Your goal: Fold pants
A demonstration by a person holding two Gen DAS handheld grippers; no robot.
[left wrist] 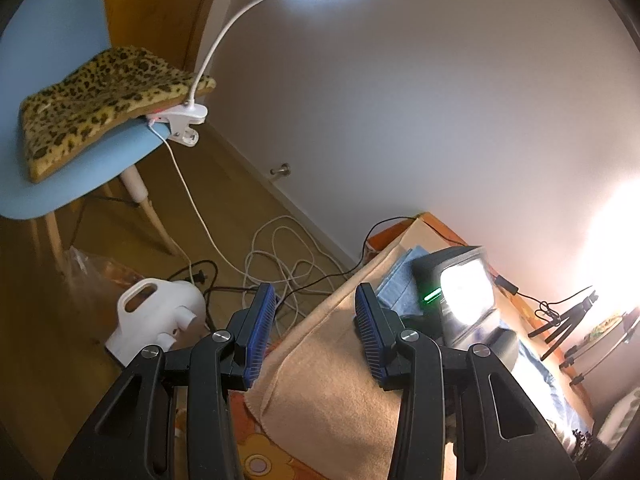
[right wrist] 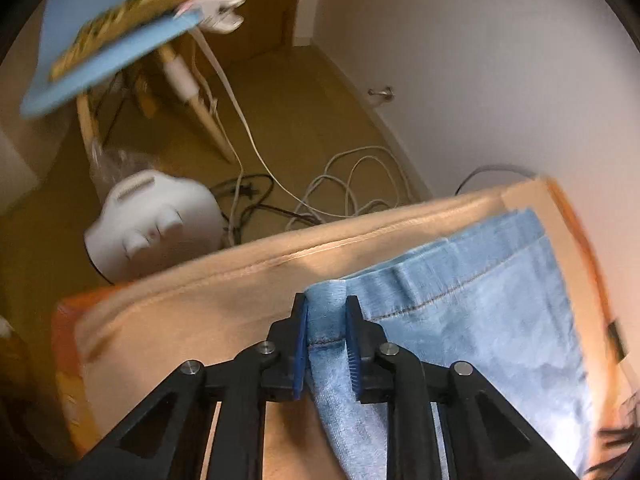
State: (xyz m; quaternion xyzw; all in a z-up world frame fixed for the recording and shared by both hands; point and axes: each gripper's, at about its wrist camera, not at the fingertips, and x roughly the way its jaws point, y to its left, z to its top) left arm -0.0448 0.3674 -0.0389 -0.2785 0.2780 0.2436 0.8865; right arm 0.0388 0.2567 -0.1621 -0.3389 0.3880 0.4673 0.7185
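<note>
A beige blanket [right wrist: 224, 300] covers the surface, with an orange mat [right wrist: 68, 360] showing at its edges, and the pale blue pants [right wrist: 480, 312] lie on the blanket toward its far right corner. They look only partly folded: a broad flat panel with a stitched seam rests on the blanket, while one bunched edge is lifted clear of it, so at least one fold seems still to be laid down and smoothed. Beyond the surface stand a blue chair [left wrist: 44, 184] with a clip lamp [left wrist: 188, 120], and a white appliance [right wrist: 156, 224] on the floor among cables. The right tool [right wrist: 327, 344] is nearly closed, pinching that raised hem of denim between its blue pads. The left tool [left wrist: 316, 336] hangs part-open over the blanket's edge, holding nothing, with the pants just beyond it.
</note>
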